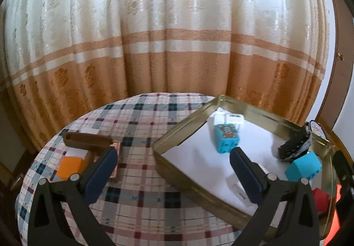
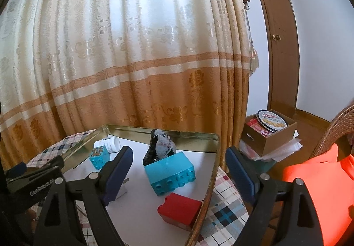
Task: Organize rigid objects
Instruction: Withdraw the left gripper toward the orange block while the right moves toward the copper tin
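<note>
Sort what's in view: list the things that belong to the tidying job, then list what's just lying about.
Part of the job:
gold tin tray
large blue block
red block
bear-print blue block
grey-black figurine
white plug adapter
orange block
brown comb

Just lying about:
curtain
cookie tin
cardboard box
wicker chair

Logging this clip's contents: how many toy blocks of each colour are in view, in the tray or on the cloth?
Blue: 2, the small bear block and the large block
Red: 1, the red block
Orange: 1, the orange block
Total: 4
</note>
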Action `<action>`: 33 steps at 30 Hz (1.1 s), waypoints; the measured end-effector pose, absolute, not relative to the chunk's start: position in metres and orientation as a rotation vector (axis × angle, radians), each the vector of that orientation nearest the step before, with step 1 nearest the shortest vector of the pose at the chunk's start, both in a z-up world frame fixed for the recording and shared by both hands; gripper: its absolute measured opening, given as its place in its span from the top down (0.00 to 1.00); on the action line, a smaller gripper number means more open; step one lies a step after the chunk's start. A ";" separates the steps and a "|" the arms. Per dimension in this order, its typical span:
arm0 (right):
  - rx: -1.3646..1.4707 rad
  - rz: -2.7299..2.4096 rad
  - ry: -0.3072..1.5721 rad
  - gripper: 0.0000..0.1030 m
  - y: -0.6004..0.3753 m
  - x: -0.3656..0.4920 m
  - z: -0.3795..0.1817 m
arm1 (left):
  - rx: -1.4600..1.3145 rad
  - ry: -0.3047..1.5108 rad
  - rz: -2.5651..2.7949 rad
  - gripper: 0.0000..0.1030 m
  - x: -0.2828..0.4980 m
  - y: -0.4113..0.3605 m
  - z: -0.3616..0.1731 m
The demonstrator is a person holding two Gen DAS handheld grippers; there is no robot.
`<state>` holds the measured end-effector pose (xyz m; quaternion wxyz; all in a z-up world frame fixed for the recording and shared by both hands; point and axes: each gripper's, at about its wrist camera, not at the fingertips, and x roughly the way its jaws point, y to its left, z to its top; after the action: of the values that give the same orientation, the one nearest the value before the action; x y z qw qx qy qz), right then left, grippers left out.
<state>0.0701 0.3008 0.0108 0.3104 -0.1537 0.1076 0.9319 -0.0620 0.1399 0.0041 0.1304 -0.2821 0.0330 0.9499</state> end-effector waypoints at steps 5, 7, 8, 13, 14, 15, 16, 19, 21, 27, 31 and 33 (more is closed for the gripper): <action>-0.384 2.456 0.245 0.15 0.296 0.071 0.013 | -0.838 0.095 2.771 0.00 -0.065 0.129 0.002; -0.374 2.453 0.229 0.15 0.293 0.071 0.013 | -0.836 0.099 2.786 0.00 -0.066 0.124 0.002; -0.372 2.453 0.225 0.15 0.292 0.071 0.013 | -0.837 0.097 2.795 0.00 -0.067 0.120 0.001; -0.341 2.483 0.263 0.15 0.284 0.073 0.014 | -0.852 0.086 2.819 0.00 -0.072 0.106 -0.001; -0.344 2.485 0.248 0.15 0.280 0.072 0.015 | -0.853 0.093 2.826 0.00 -0.073 0.103 -0.001; -0.341 2.485 0.227 0.15 0.276 0.070 0.016 | -0.851 0.101 2.832 0.00 -0.074 0.100 -0.002; -0.330 2.491 0.217 0.15 0.271 0.069 0.016 | -0.850 0.111 2.838 0.00 -0.074 0.098 -0.002; -0.314 2.524 0.219 0.15 0.262 0.065 0.017 | -0.861 0.134 2.853 0.00 -0.078 0.089 -0.004; -0.326 2.541 0.216 0.15 0.256 0.059 0.018 | -0.875 0.131 2.861 0.00 -0.081 0.080 -0.005; -0.355 2.606 0.205 0.15 0.236 0.044 0.017 | -0.915 0.118 2.902 0.00 -0.090 0.048 -0.010; -0.374 2.639 0.205 0.15 0.226 0.036 0.015 | -0.954 0.107 2.933 0.00 -0.098 0.029 -0.015; -0.392 2.662 0.220 0.15 0.223 0.032 0.014 | -0.981 0.104 2.941 0.00 -0.101 0.020 -0.019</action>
<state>0.0318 0.2229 0.0135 0.2192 -0.1417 0.0795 0.9621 -0.1008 0.0200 -0.0192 0.0195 -0.3162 0.0336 0.9479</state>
